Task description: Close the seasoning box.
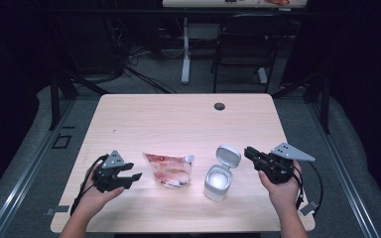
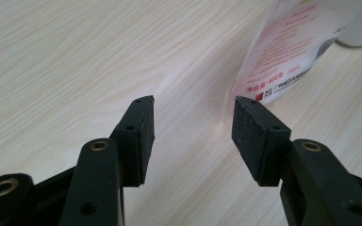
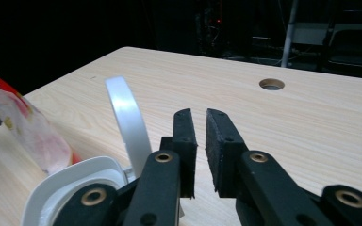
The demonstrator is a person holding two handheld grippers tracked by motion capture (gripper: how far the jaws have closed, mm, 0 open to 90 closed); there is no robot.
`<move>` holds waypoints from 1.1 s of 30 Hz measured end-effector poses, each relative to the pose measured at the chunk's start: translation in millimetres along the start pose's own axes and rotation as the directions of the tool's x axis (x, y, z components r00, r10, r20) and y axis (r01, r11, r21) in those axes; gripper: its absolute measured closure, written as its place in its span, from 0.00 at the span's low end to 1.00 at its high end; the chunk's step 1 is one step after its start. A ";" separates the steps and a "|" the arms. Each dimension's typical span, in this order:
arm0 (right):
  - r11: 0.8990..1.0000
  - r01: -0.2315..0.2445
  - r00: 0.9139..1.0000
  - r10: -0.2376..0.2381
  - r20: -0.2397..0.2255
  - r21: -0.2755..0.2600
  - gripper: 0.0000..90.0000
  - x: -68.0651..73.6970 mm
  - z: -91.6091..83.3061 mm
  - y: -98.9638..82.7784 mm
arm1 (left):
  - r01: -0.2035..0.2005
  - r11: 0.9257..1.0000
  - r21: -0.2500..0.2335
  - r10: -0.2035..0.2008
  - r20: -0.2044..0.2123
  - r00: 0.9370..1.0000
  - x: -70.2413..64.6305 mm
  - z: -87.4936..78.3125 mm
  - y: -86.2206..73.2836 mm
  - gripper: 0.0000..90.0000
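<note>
A clear pouch (image 1: 171,171) with red print stands at the table's front middle. To its right is a white container (image 1: 217,182) whose hinged lid (image 1: 228,156) is flipped up. My left gripper (image 1: 134,177) rests low at the pouch's left, open, its jaws wide apart over bare wood. In the left gripper view (image 2: 193,122) the pouch (image 2: 287,56) lies just beyond the right pad. My right gripper (image 1: 248,151) hovers right of the container lid. Its jaws (image 3: 200,127) stand nearly together with a thin gap and nothing between them, beside the lid (image 3: 127,117).
The light wooden table (image 1: 178,119) has a cable hole (image 1: 220,106) near its far edge. A dark chair (image 1: 243,44) and a desk leg (image 1: 185,54) stand on the floor beyond the table. Black cables trail from both grippers.
</note>
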State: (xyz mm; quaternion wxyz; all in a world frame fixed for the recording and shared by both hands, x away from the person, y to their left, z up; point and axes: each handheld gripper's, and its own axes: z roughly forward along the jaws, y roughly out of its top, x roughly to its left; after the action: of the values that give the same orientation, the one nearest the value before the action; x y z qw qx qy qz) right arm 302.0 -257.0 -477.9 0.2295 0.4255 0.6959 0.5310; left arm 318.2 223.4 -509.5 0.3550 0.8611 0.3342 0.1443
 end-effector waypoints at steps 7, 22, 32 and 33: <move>1.000 -0.022 1.000 0.022 0.019 0.013 0.99 -4.8 4.8 -4.1 | 0.004 1.000 -0.005 -0.004 -0.008 1.000 -0.1 -2.3 -1.4 0.55; 0.998 -0.038 0.999 0.037 0.009 0.054 1.00 -5.1 16.1 -10.4 | 0.009 1.000 0.000 -0.009 -0.014 1.000 1.8 -2.8 -3.3 0.55; 0.998 -0.027 0.999 0.028 -0.024 0.048 1.00 2.5 15.6 -8.7 | 0.012 1.000 -0.009 -0.012 -0.019 1.000 2.9 -4.3 -3.6 0.55; 0.999 -0.030 0.999 0.031 -0.033 0.043 1.00 4.4 15.8 -8.3 | 0.012 1.000 -0.008 -0.012 -0.019 1.000 3.3 -4.6 -3.7 0.55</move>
State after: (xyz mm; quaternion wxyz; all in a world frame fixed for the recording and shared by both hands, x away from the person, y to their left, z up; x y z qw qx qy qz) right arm 308.9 -245.3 -490.3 0.2004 0.4318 0.7043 0.5267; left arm 316.6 230.0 -508.8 0.3560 0.8564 0.3419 0.1517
